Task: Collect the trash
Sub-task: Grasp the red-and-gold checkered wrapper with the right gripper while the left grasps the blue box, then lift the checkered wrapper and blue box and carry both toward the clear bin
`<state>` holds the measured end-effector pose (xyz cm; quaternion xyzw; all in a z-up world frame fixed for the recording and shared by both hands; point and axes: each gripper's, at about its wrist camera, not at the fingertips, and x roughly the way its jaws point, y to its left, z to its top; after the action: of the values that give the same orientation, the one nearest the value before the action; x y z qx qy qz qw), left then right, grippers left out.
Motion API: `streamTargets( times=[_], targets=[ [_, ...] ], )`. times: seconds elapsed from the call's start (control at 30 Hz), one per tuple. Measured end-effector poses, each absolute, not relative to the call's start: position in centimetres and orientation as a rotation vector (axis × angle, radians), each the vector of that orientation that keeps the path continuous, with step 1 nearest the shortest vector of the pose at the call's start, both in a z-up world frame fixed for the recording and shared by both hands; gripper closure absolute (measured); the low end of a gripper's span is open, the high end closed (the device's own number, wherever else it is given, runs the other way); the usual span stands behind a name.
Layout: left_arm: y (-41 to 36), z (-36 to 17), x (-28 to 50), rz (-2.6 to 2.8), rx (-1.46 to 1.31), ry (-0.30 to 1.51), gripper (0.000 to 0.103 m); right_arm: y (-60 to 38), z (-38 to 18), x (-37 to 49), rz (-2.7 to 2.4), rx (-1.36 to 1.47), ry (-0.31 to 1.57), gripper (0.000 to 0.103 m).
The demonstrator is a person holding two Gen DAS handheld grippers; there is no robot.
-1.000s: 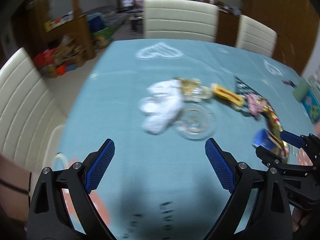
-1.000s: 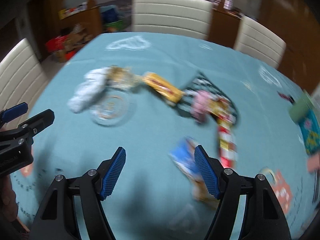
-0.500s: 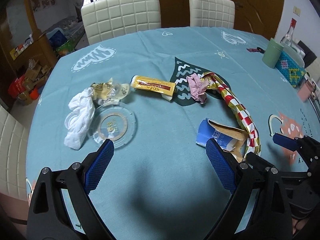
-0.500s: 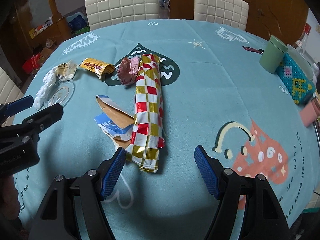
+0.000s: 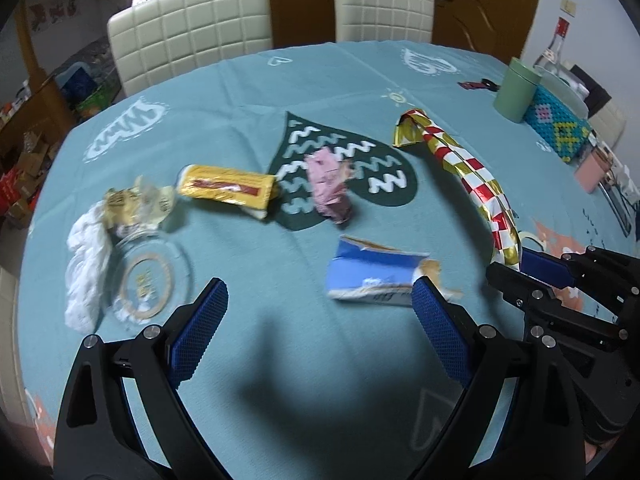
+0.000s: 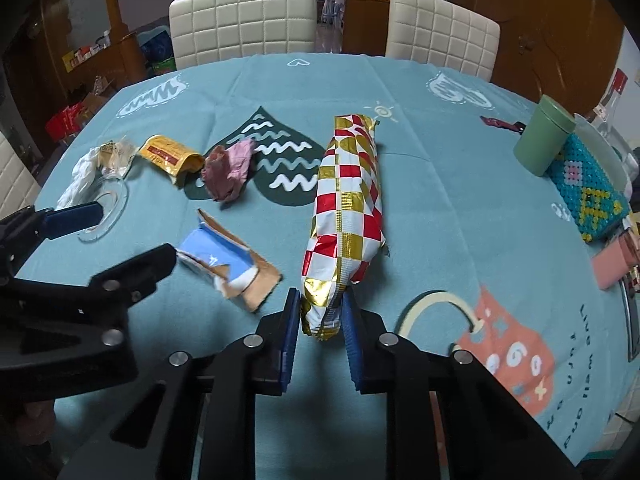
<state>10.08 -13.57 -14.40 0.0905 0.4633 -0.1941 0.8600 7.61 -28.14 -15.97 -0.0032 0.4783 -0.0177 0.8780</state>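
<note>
Left tongs [image 5: 316, 312]: spread wide, nothing between the pads, hovering over bare cloth near the torn blue carton [image 5: 376, 276].
Right tongs [image 6: 320, 322]: closing on the near end of the checkered foil wrapper [image 6: 348, 208], which lies lengthways on the surface [image 6: 440, 208]; the foil tip sits between the pads.
Risk, white tissue [image 5: 86, 264]: it touches the clear plastic lid [image 5: 148, 276]; a pinch on one would probably drag the other.
Risk, blue carton: flat and torn, so the left pads may slide over it or snag the cloth.
Risk, foil wrapper: the grip is only on the crimped end, so the long, slick bag may swing or slip out when lifted.
Risk, crowding: the two tools stand close together and could knock each other.
Other trash: yellow wrapper [image 6: 170, 158] and pink crumpled paper [image 6: 230, 168] lie further back, apart.
Surface: round, teal printed cloth; green cup [image 6: 544, 140] and beaded box [image 6: 588, 188] at the right edge.
Room: two cream padded chairs [image 6: 244, 20] behind, wooden cabinets, clutter on the floor at left.
</note>
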Motion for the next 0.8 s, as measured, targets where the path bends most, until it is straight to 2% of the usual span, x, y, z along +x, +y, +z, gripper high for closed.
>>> streamTargets(
  times=[0.33, 0.57, 0.6, 0.63, 0.67, 0.8],
  targets=[
    [-16.9, -16.5, 10.9, -0.534, 0.202, 1.042, 0.005, -31.5, -16.7, 7.7, -0.107, 0.076, 1.007, 0.082],
    [-17.9, -18.1, 10.7, -0.502, 0.291, 1.046, 0.005, -31.4, -17.1, 7.6, -0.1, 0.081, 1.011, 0.082],
    [-17.7, -18.3, 10.8, -0.497, 0.293, 1.046, 0.006, -31.1, -17.3, 7.6, -0.095, 0.079, 1.016, 0.082],
    [-17.7, -18.4, 10.9, -0.495, 0.294, 1.048, 0.015, -31.1, -17.4, 7.7, -0.091, 0.076, 1.019, 0.082],
    [-17.6, -18.5, 11.0, -0.491, 0.303, 1.047, 0.018, -30.9, -17.5, 7.7, -0.086, 0.071, 1.022, 0.082],
    [-17.2, -18.1, 11.2, -0.49, 0.297, 1.034, 0.02, -30.3, -17.6, 8.0, -0.068, 0.061, 1.027, 0.082]
  ],
)
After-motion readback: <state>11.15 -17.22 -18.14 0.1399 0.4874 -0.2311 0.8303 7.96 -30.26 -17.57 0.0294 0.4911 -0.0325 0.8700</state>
